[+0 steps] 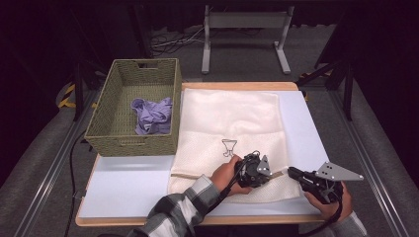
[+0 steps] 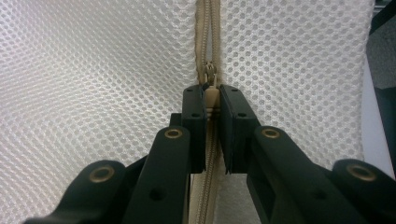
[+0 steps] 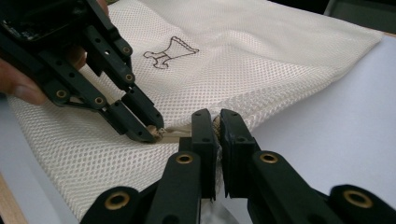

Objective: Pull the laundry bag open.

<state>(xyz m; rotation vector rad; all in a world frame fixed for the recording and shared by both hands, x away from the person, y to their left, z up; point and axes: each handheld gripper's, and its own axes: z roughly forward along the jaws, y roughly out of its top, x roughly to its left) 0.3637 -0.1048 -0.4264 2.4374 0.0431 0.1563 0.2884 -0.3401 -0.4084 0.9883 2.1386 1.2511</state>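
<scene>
zipper pull [image 2: 211, 95] pinched at mesh bag's [image 1: 232, 118] edge.

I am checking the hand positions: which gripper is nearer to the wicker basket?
The left gripper. It sits on the mesh bag, closer to the wicker basket. The right gripper is at the bag's edge, farther from the basket.
</scene>
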